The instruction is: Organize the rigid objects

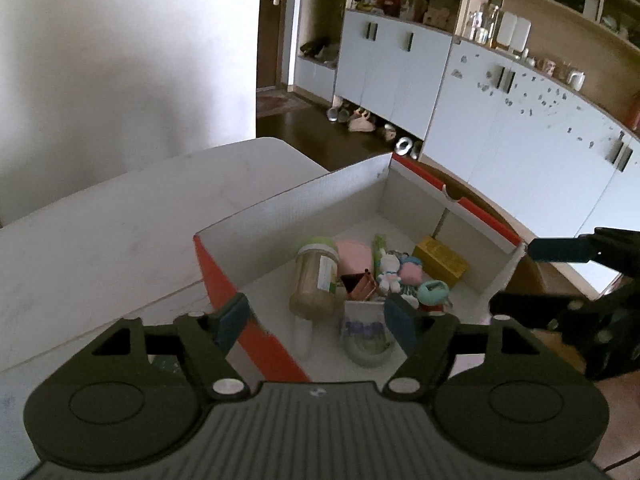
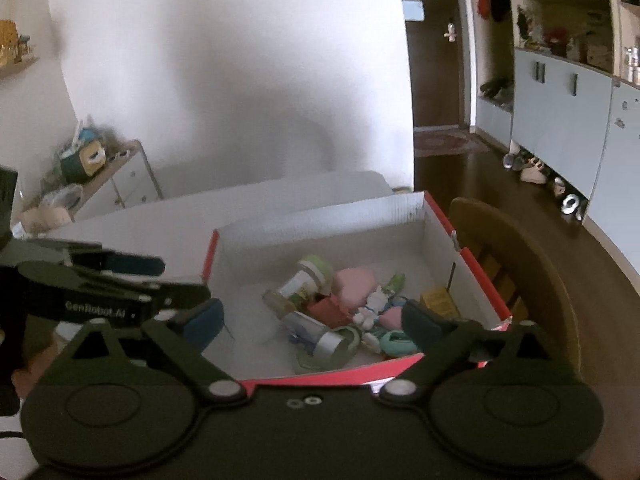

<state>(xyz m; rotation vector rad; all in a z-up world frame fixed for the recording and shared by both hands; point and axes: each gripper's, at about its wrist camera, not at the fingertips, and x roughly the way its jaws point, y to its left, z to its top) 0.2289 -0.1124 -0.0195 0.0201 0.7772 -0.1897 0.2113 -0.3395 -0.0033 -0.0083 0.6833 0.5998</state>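
Note:
A red cardboard box (image 1: 218, 280) with white inner walls (image 2: 320, 224) stands on a white table. Inside lie a clear jar with a green lid (image 1: 316, 276) (image 2: 300, 284), a pink block (image 1: 354, 256) (image 2: 354, 286), a small white toy figure (image 1: 390, 272) (image 2: 370, 308), a yellow box (image 1: 440, 260) (image 2: 438, 300), a teal ring object (image 1: 434, 292) (image 2: 396, 340) and a silver-capped tube (image 2: 316, 334). My left gripper (image 1: 316, 324) is open and empty over the box's near left corner. My right gripper (image 2: 316, 322) is open and empty above the near wall.
The white table (image 1: 120, 224) extends left of the box. A wooden chair (image 2: 512, 264) stands right of the box. Blue cabinets and shelves (image 1: 500, 92) line the far wall, with shoes on the dark floor. A small drawer unit with clutter (image 2: 100, 172) is at the left.

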